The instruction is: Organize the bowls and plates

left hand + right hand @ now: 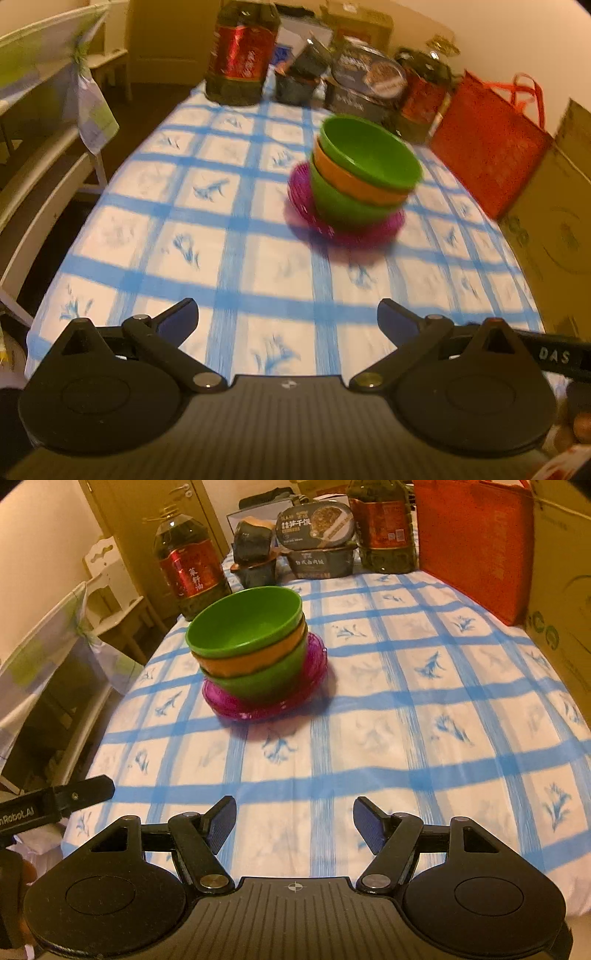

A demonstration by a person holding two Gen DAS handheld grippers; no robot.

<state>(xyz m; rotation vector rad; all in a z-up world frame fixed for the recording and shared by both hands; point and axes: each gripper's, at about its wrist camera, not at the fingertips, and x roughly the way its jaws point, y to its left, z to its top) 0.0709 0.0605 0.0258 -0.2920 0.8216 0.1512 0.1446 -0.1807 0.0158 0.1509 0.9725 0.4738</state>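
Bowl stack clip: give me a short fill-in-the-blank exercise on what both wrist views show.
1. The top bowl is ____.
2. The middle bowl is ____.
3. The stack sits on ____ plates.
4. The left claw and right claw are both ____, holding nothing.

Missing words: green; orange; purple; open

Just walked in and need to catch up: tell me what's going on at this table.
A person holds a two-finger gripper in each hand; the left gripper and the right gripper are both open and empty, above the near end of the checked tablecloth. The dishes are already stacked: a green bowl in an orange bowl in another green bowl, on purple plates.
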